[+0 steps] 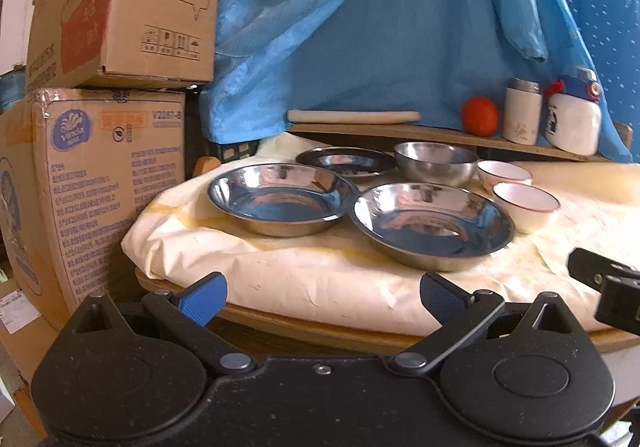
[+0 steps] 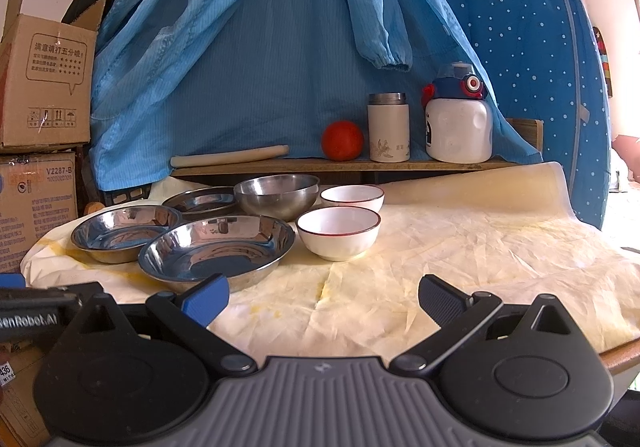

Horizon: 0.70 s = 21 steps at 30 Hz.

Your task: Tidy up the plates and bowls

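On the paper-covered table (image 1: 304,279) stand two wide steel plates (image 1: 280,199) (image 1: 432,227), a smaller steel plate (image 1: 346,163) behind, a deep steel bowl (image 1: 436,163), and two white red-rimmed bowls (image 1: 505,173) (image 1: 526,205). In the right wrist view I see the steel plates (image 2: 216,247) (image 2: 124,233) (image 2: 200,203), the steel bowl (image 2: 276,195) and the white bowls (image 2: 338,233) (image 2: 352,197). My left gripper (image 1: 322,297) is open and empty at the table's near edge. My right gripper (image 2: 323,299) is open and empty, just right of the nearest plate.
A shelf (image 2: 340,167) behind holds a rolling pin (image 2: 230,157), a red ball (image 2: 342,141), a white flask (image 2: 388,127) and a white bottle (image 2: 458,127). Blue garments (image 2: 280,47) hang behind. Cardboard boxes (image 1: 100,167) stack at the left. The right gripper's body (image 1: 608,287) shows at the left view's right edge.
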Tool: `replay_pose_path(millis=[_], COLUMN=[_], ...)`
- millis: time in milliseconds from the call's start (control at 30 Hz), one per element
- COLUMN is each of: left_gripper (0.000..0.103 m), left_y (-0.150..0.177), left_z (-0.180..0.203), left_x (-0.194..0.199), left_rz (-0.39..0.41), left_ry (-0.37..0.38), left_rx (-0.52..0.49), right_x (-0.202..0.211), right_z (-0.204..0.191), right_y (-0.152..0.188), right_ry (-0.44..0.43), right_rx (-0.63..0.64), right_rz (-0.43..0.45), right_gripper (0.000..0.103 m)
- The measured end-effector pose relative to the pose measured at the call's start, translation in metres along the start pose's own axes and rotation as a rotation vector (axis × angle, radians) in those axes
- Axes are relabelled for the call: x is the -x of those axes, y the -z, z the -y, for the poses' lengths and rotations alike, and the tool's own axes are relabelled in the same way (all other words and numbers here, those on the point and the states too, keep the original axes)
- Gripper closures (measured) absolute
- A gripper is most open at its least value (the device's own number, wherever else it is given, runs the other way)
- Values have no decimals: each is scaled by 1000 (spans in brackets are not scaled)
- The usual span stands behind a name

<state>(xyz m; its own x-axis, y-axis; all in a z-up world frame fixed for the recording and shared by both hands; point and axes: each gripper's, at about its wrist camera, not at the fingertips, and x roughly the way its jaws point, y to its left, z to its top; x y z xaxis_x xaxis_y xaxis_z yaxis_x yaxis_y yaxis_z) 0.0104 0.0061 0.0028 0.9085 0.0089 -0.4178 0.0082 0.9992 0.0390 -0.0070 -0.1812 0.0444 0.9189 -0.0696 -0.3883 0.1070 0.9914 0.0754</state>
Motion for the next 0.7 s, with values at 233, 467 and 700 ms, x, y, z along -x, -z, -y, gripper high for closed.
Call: replay_pose_path(millis=[233, 467, 700], left_gripper=[1, 1, 1], left_y=[-19, -41, -53], left_z=[-22, -43, -58], left_x=[-21, -52, -90], left_rz=[5, 2, -74], left_ry=[-68, -123, -160], left_rx=[65, 133, 206], right_x=[-18, -48, -85], right_z=[1, 0, -20], right_y=[-13, -36, -62], right_ry=[-12, -79, -172], right_rx=[33, 25, 66], right_rz=[16, 32, 37], right_gripper=[0, 0, 0])
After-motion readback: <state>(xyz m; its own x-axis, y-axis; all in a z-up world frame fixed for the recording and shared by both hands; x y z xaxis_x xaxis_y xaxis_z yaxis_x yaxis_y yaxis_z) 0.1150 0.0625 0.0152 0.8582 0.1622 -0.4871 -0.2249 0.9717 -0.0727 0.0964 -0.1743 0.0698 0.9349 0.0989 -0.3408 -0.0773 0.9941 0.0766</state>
